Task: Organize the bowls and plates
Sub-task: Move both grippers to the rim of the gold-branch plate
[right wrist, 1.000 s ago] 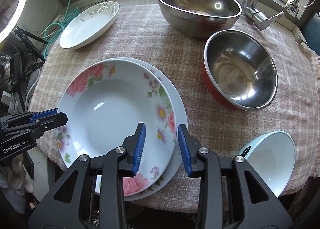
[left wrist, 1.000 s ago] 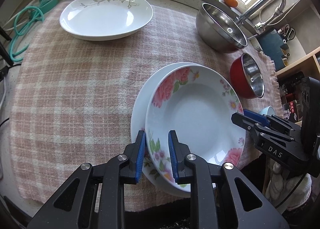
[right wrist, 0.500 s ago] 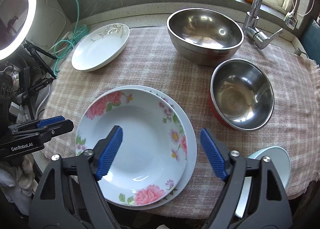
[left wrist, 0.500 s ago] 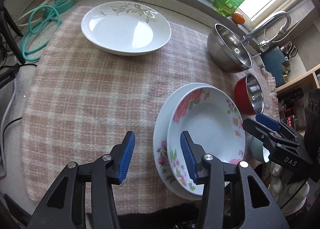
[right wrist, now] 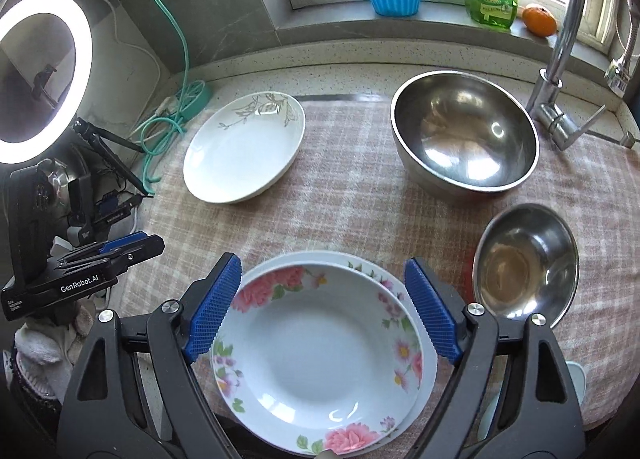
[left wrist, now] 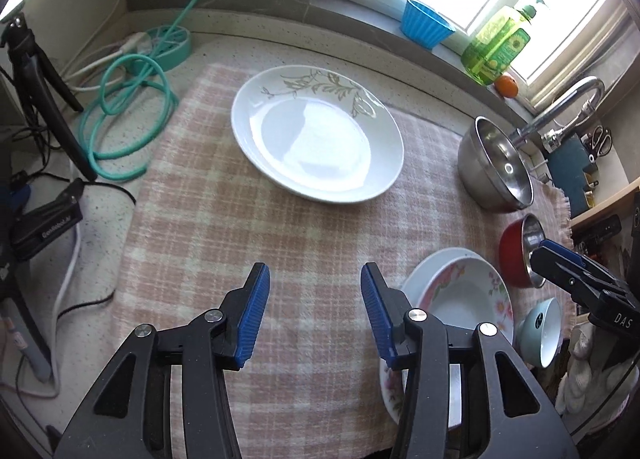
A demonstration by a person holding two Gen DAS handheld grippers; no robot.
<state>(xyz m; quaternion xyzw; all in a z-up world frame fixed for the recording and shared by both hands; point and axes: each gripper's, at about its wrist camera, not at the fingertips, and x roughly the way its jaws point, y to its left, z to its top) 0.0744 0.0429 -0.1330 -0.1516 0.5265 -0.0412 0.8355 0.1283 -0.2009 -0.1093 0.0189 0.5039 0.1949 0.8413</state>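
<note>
A floral plate [right wrist: 320, 359] lies stacked on a second floral plate [right wrist: 428, 379] at the near edge of the checked cloth [right wrist: 340, 211]. My right gripper [right wrist: 323, 263] hangs above this stack, wide open and holding nothing. Over bare cloth to the stack's left, my left gripper [left wrist: 313, 275] is open and empty. A white plate with a leaf pattern [left wrist: 316, 135] sits at the far left of the cloth. The stack [left wrist: 464, 299] shows at the lower right of the left wrist view.
A large steel bowl [right wrist: 464, 139] stands at the back right, and a smaller steel bowl with a red outside [right wrist: 524, 263] is in front of it. A light blue bowl [left wrist: 540, 327] sits at the near right edge. Faucet [right wrist: 560, 59], ring light [right wrist: 44, 75] and green hose [left wrist: 128, 119] border the cloth.
Both grippers let go of the floral plate's rim, opened and rose away from it. The left one moved left over the cloth, and the right one opened wide above the stack.
</note>
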